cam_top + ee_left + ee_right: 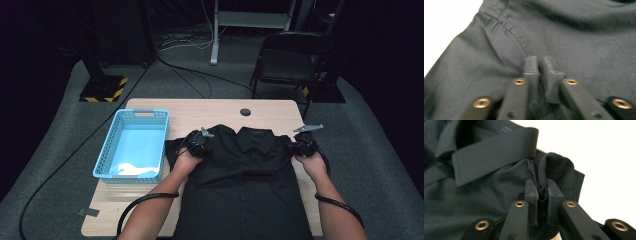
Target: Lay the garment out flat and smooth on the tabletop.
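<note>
A black button-up shirt (245,185) lies front up on the wooden table (200,110), collar at the far side. My left gripper (200,142) sits on its left shoulder. In the left gripper view the jaws (540,67) stand nearly together on the shirt fabric (586,42) at the shoulder seam. My right gripper (303,145) is at the right shoulder. In the right gripper view it (542,190) is shut on a bunched fold of the shirt (474,195) just beside the collar (494,150).
A light blue plastic basket (107,145) stands on the table left of the shirt. A round cable hole (245,112) sits near the table's far edge. A black chair (287,62) stands beyond the table. Cables trail on the grey floor.
</note>
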Available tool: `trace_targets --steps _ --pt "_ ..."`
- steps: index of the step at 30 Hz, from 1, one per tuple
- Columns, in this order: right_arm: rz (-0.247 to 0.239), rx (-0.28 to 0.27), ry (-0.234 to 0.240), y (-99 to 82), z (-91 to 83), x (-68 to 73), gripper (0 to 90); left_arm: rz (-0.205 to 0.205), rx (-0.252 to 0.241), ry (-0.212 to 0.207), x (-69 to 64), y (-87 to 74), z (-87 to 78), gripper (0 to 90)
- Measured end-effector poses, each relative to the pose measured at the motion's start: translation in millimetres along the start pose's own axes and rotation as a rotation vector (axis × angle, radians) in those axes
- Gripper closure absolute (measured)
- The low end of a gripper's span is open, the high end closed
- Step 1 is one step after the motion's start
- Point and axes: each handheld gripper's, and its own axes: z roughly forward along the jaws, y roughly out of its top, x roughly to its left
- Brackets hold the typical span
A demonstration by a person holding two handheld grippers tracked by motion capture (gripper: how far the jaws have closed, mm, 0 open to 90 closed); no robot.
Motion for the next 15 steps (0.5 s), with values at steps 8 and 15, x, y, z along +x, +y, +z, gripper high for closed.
trace_targets --steps 8,15 --pt "0.062 -0.164 -0.081 52.2 -19.3 1.4 84.0 0.045 -0.024 0.206 16.2 16.2 -16.7 89.1" --pt "0.170 -0.272 -0.210 71.8 -13.1 18.2 54.4 -0.045 -0.055 0.386 46.8 34.6 -42.7 89.4"
